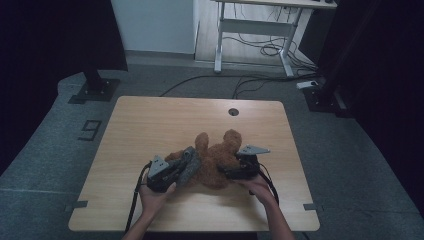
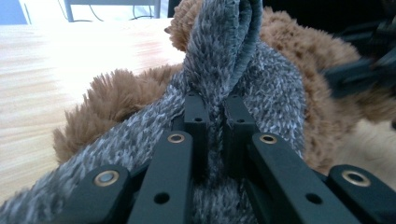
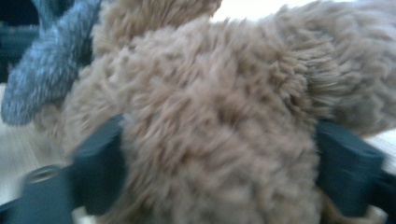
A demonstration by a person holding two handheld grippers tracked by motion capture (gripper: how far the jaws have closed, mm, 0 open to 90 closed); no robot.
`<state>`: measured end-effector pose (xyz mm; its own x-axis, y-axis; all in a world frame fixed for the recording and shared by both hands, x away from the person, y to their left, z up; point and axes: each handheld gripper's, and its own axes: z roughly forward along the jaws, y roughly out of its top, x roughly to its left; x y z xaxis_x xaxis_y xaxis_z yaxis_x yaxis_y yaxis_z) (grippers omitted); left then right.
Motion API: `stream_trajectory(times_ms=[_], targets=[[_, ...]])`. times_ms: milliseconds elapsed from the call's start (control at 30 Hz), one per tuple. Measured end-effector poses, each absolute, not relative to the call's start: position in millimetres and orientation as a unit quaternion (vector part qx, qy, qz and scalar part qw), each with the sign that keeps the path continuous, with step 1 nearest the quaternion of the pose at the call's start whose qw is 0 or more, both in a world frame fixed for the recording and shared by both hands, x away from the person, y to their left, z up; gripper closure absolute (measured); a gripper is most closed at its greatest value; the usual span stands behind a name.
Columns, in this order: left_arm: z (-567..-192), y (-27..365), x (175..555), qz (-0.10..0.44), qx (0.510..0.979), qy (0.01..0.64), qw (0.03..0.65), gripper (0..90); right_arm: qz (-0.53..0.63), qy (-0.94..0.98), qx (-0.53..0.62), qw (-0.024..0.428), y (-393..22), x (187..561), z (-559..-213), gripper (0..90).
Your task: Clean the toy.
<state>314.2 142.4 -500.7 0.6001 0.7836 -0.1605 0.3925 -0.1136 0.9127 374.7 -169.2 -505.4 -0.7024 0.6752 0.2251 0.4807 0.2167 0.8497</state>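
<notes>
A brown plush bear [image 1: 218, 152] lies on the wooden table [image 1: 150, 120], near its front middle. My left gripper [image 1: 187, 162] is shut on a grey fuzzy cloth piece [image 1: 190, 169] that lies against the bear's left side. In the left gripper view the jaws [image 2: 215, 112] pinch a fold of this grey cloth [image 2: 219, 56], with the brown bear [image 2: 303, 60] behind it. My right gripper [image 1: 227, 172] sits at the bear's right side. In the right gripper view its jaws [image 3: 222, 154] stand wide apart on either side of the bear's furry body [image 3: 210, 102], which bulges between them.
A round cable hole [image 1: 233, 111] sits near the table's far edge. Beyond the table are a white desk frame [image 1: 260, 30], loose cables [image 1: 260, 50] on the floor and black stand bases [image 1: 95, 90] at both sides. Bare tabletop lies to the left and at the back.
</notes>
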Motion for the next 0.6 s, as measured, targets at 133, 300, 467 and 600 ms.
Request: stream_trajectory(times_ms=[133,300,467,600], targets=[[-497,143,311,0.176,0.721,0.407,0.533,81.9,0.513,0.772,0.359,0.108,-173,361,-512,40.2],[-487,144,313,0.160,0.719,0.411,0.537,80.8,0.539,0.754,0.346,0.147,-176,347,-523,50.0],[-466,142,321,0.150,0.716,0.422,0.535,80.7,0.549,0.740,0.353,0.164,-176,342,-528,52.8],[-443,124,329,0.150,0.719,0.405,0.544,80.6,0.552,0.736,0.354,0.169,-176,342,-529,53.4]])
